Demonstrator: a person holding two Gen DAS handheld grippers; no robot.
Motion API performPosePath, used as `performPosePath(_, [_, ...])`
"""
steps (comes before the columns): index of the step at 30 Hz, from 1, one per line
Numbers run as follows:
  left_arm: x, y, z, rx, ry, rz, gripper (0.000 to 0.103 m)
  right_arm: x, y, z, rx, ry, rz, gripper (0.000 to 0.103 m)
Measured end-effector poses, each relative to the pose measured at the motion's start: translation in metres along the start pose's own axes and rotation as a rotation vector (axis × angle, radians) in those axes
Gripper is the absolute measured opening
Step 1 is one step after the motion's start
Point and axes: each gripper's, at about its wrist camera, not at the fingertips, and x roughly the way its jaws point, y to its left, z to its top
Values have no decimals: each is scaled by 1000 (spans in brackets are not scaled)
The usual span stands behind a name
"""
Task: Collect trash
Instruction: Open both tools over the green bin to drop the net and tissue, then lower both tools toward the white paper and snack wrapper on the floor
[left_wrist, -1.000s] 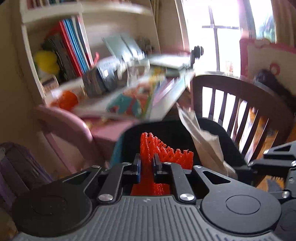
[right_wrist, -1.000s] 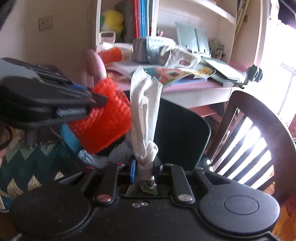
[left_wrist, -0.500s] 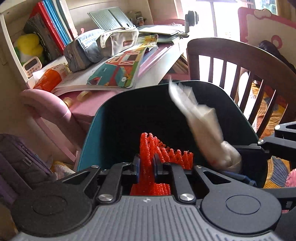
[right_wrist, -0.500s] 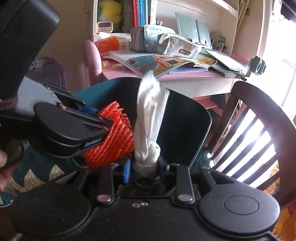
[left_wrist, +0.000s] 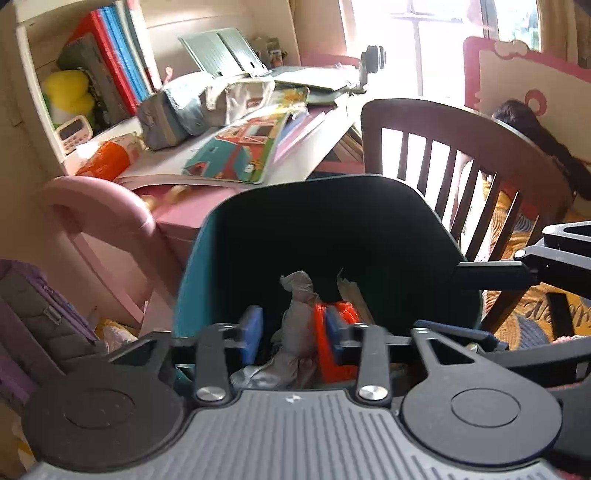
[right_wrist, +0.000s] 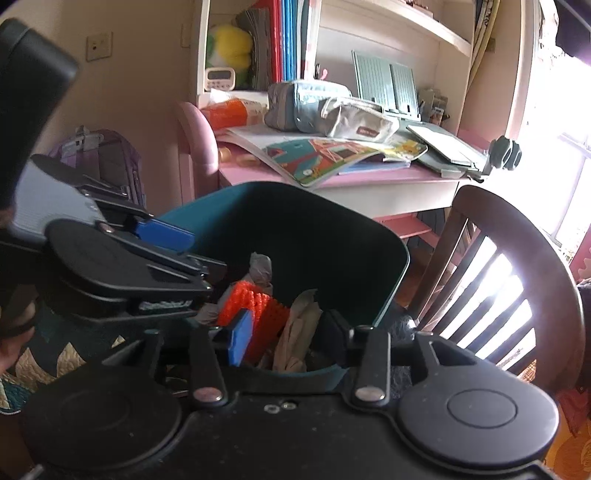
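Note:
A teal trash bin (left_wrist: 192, 280) stands in front of both grippers; it also shows in the right wrist view (right_wrist: 399, 266). Inside it lie an orange foam net (left_wrist: 320, 343), a twisted white paper (right_wrist: 295, 339) and a grey crumpled wad (left_wrist: 297, 317). The net (right_wrist: 255, 306) and the wad (right_wrist: 260, 267) show in the right wrist view too. My left gripper (left_wrist: 293, 334) is open over the bin, with the net beside its right pad. My right gripper (right_wrist: 284, 338) is open and empty over the bin's near rim.
A dark wooden chair (right_wrist: 517, 266) stands right of the bin. A pink desk (right_wrist: 369, 177) behind it carries books and pencil cases (right_wrist: 332, 110). A purple backpack (right_wrist: 107, 162) leans at the left by the wall.
Both grippers opened. The orange net left my left gripper and the twisted paper left my right gripper; both now lie in the bin.

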Motion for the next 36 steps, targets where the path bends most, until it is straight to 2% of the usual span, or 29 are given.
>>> performPosePath(1, [-10, 2, -3, -3, -19, 9, 62, -5, 3, 1, -3, -6, 2, 44])
performPosePath(2, [-18, 4, -6, 0, -38, 14, 65, -10, 6, 2, -5, -13, 4, 44])
performPosePath(9, [-76, 23, -26, -20, -94, 20, 65, -46, 40, 6, -47, -48, 47, 46])
performPosePath(11, [-93, 31, -33, -26, -112, 33, 72, -56, 52, 6, -66, -57, 63, 47])
performPosePath(17, [-142, 62, -63, -71, -148, 52, 80, -80, 94, 2, -102, -77, 134, 50])
performPosePath(21, [-169, 85, -88, -99, -165, 75, 81, -89, 127, -2, -141, -85, 197, 51])
performPosePath(31, [-216, 162, -182, -230, -169, 126, 83, -75, 228, -20, -225, -47, 357, 52])
performPosePath(36, [-228, 201, -240, -306, -156, 164, 94, -50, 286, -35, -266, -4, 429, 53])
